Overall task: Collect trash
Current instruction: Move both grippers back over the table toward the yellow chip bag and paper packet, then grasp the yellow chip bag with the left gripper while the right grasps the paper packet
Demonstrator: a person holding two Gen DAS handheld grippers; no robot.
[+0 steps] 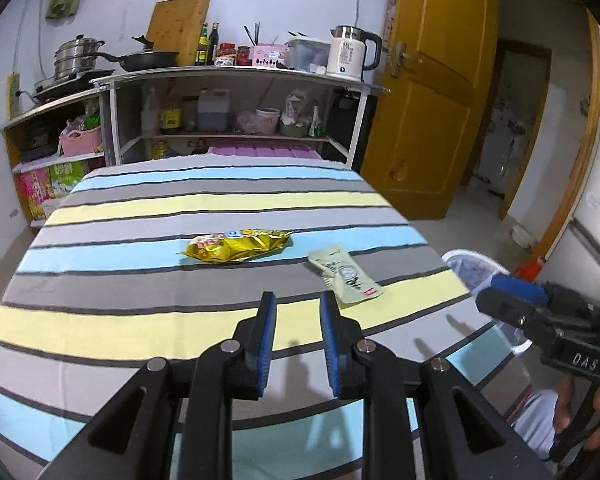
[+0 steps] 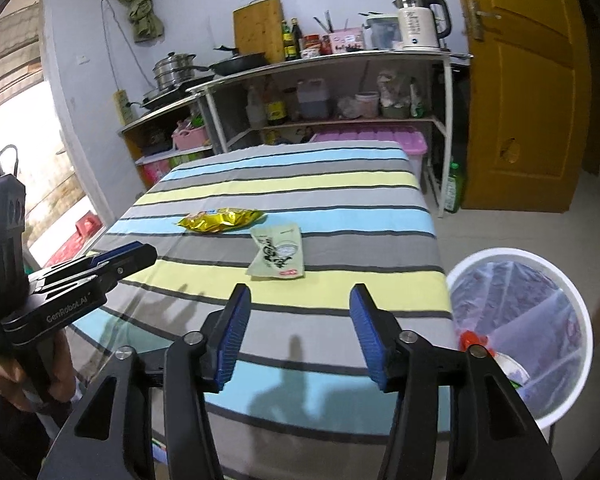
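Beside the right claw (image 2: 298,294), off its right finger and past the table's edge, a round white bin (image 2: 576,300) is standing on the floor, lined with a thin, crinkled translucent bag. Something orange-red and a pale scrap are lying at the bottom of it; what they are I cannot tell. From the left wrist view the same bin (image 1: 474,258) is peeking out behind the table corner, partly hidden by the right claw (image 1: 500,292) reaching in from the side.

Ahead of the right claw, just beyond its fingertips, a flat pale-green packet (image 2: 278,252) with dark lettering and a small red label is lying on the striped cloth (image 2: 340,312), one corner curling up. Farther ahead and to the left of it, a crumpled gold foil wrapper (image 2: 220,220) is resting, shiny and wrinkled, apart from the green one. In the left wrist view the green packet (image 1: 346,274) is sitting just ahead and right of the left claw (image 1: 298,300), and the gold wrapper (image 1: 240,246) is lying ahead of it.

The right claw is gaping wide, its ribbed blue pads (image 2: 232,344) facing each other across bare cloth (image 1: 140,320), gripping nothing. The left claw is standing partly parted, a narrower gap between its blue pads (image 1: 266,344), and it too is holding nothing. In the right wrist view the left claw (image 2: 140,252) is showing side-on at the left, held in a hand (image 2: 12,384).

The soft cloth is banded in grey, yellow and light blue with thin dark lines.
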